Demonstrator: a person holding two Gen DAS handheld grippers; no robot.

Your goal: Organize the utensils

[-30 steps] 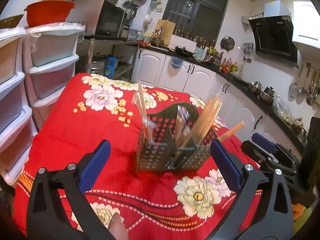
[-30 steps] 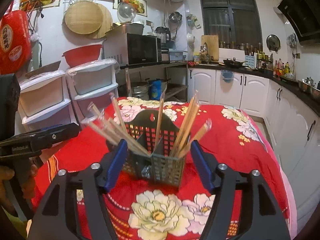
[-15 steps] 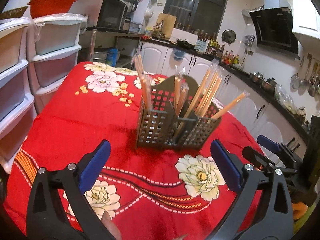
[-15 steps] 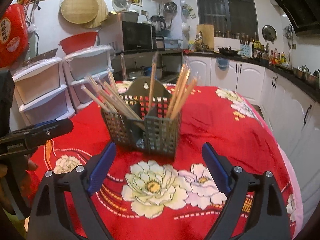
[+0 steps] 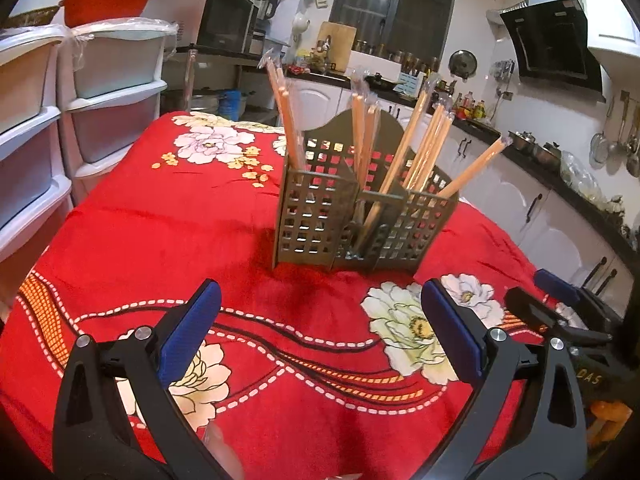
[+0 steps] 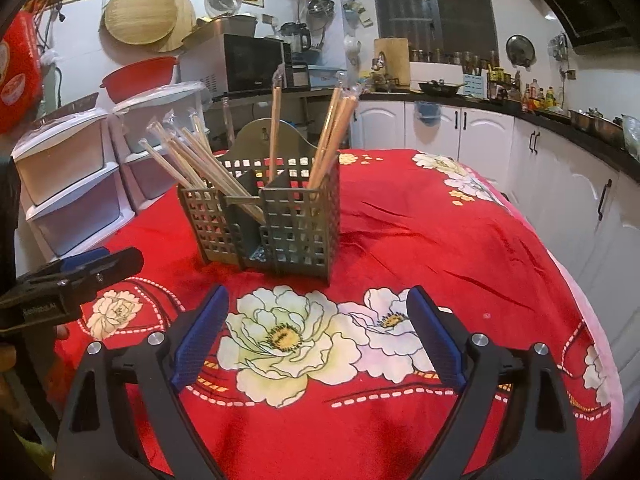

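Observation:
A grey lattice utensil holder [image 5: 360, 220] stands upright on the red flowered tablecloth [image 5: 160, 232], with several wrapped wooden chopsticks [image 5: 424, 148] leaning in its compartments. My left gripper [image 5: 320, 300] is open just in front of it, with only cloth between the blue pads. From the right wrist view the same holder [image 6: 272, 224] and chopsticks [image 6: 332, 136] sit beyond my right gripper [image 6: 318, 304], which is open wide and holds nothing. Each gripper shows at the edge of the other's view: the right one [image 5: 560, 300] and the left one [image 6: 80, 276].
White plastic drawer units [image 5: 92, 112] stand against the table's left side. White kitchen cabinets [image 6: 560, 184] and a dark counter run along the right. The table edge [image 6: 592, 320] drops off at the right, near the cabinets.
Both grippers have sunk toward the cloth and now see the holder from lower down. The right gripper's jaws have spread wider. The holder and chopsticks have stayed put.

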